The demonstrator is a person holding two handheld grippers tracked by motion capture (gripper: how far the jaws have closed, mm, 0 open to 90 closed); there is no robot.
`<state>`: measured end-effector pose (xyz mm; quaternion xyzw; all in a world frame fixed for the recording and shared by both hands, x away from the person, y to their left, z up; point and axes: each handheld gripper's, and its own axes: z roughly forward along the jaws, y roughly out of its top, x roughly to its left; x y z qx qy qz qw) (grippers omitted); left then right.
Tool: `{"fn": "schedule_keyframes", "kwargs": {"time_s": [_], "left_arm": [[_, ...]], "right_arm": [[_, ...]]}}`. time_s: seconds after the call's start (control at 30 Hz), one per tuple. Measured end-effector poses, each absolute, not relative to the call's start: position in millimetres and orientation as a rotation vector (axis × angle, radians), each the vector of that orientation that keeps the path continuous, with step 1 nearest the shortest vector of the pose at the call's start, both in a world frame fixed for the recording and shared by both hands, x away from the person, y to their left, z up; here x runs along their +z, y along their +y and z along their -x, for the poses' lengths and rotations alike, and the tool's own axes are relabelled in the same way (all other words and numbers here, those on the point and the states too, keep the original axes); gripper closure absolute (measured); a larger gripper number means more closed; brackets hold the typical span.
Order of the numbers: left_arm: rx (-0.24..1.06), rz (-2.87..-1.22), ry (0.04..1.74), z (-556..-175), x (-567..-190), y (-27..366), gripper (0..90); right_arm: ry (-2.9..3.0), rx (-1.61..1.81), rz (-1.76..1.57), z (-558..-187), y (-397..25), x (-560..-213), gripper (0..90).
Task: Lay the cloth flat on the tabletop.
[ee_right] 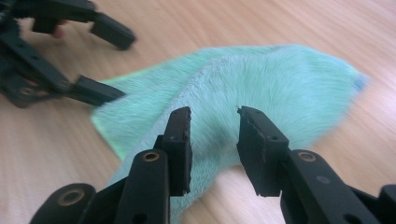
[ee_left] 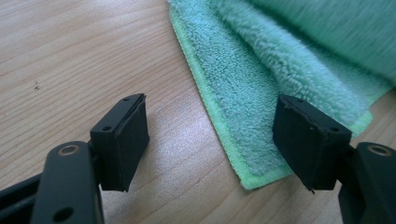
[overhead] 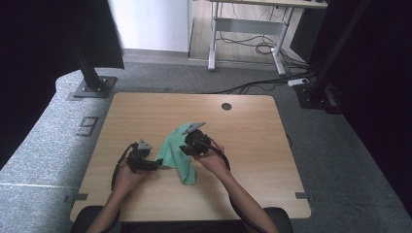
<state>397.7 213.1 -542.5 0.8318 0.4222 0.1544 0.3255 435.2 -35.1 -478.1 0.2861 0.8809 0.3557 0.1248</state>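
A mint-green terry cloth (overhead: pixel 171 149) lies rumpled in the middle of the wooden table (overhead: pixel 243 141). My left gripper (overhead: pixel 157 164) is at the cloth's left side. In the left gripper view it (ee_left: pixel 211 105) is open wide and straddles the cloth's (ee_left: pixel 247 93) hemmed edge near a corner, with one jaw over bare wood and the other over the cloth. My right gripper (overhead: pixel 186 148) hovers over the cloth's middle. In the right gripper view it (ee_right: pixel 214 114) is open with the fuzzy cloth (ee_right: pixel 280 79) below the gap. The left gripper (ee_right: pixel 100 60) shows at that view's upper left.
A round cable hole (overhead: pixel 226 106) sits near the table's far edge. Black frame posts (overhead: pixel 90 73) stand on the grey floor to the far left and right. Behind the table are a white desk frame (overhead: pixel 248 29) and loose floor cables (overhead: pixel 262 85).
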Motion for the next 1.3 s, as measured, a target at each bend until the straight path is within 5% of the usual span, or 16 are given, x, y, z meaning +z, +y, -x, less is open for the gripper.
{"fn": "schedule_keyframes", "kwargs": {"time_s": [0.23,0.53,0.6,0.73,0.8,1.13,1.3], "left_arm": [[0.401,-2.188,1.1,-398.4,-542.2,213.5,27.1],[0.4,-2.193,1.105,-398.0,-541.6,213.9,27.1],[0.398,-2.194,1.106,-397.8,-541.5,214.2,27.1],[0.395,-2.204,1.104,-398.1,-540.8,216.0,27.1],[0.393,-2.206,1.108,-398.1,-540.4,217.7,27.1],[0.394,-2.21,1.129,-399.4,-539.3,223.2,27.0],[0.39,-2.213,1.131,-398.4,-539.0,223.6,27.0]], "right_arm": [[2.529,0.986,-0.933,-446.0,-64.0,-486.3,65.0],[2.548,0.99,-1.009,-454.9,-54.5,-526.5,47.5],[2.563,0.978,-1.002,-456.2,-48.4,-534.4,50.8],[2.565,1.04,-1.043,-457.6,-45.6,-537.0,80.3],[2.562,0.993,-1.025,-456.7,-45.8,-534.7,84.3],[2.413,0.917,-1.111,-462.7,-105.4,-492.5,84.8],[2.438,0.852,-1.047,-453.3,-118.1,-483.6,68.7]]}}
